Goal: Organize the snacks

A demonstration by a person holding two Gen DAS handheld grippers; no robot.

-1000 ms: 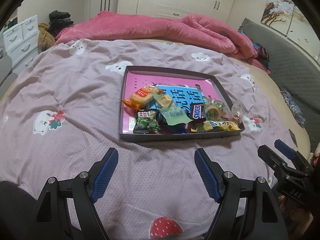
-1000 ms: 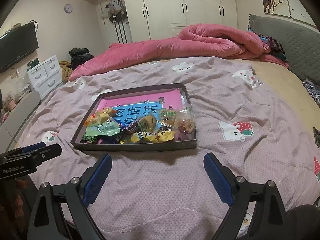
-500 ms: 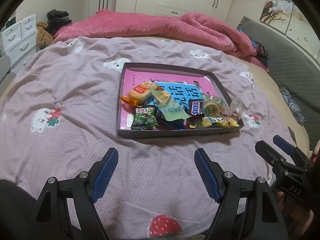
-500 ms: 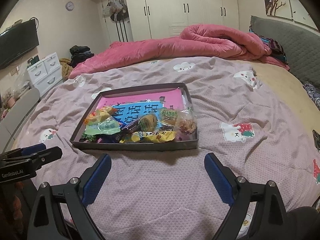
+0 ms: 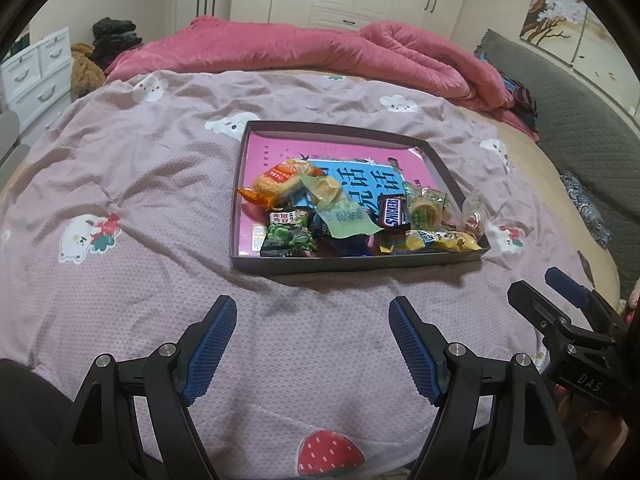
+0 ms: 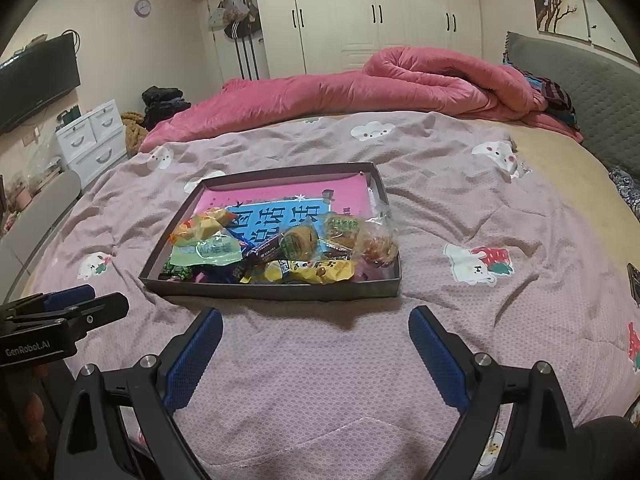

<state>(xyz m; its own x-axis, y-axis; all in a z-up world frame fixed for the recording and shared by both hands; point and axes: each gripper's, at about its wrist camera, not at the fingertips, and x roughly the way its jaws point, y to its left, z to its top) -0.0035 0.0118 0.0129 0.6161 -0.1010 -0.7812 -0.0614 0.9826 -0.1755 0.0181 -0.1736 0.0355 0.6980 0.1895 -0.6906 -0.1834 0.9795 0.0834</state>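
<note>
A shallow dark tray [image 5: 352, 265] with a pink and blue lining lies on the bed, and several wrapped snacks are heaped at its near end. Among them are an orange pack [image 5: 280, 182], a green pea pack [image 5: 290, 234], a Snickers bar [image 5: 394, 210] and a yellow pack [image 5: 436, 240]. My left gripper [image 5: 312, 304] is open over the bedspread just short of the tray, nothing between its blue pads. My right gripper [image 6: 315, 314] is open too, also short of the tray [image 6: 272, 290]. Each gripper shows at the edge of the other's view: the right gripper [image 5: 534, 282], the left gripper [image 6: 106, 296].
The tray rests on a mauve bedspread [image 5: 140, 184] with cartoon prints. A rolled pink quilt [image 5: 340, 52] lies along the far side. A grey headboard [image 5: 580, 120] is at the right, white drawers [image 6: 92, 136] at the left and wardrobes behind.
</note>
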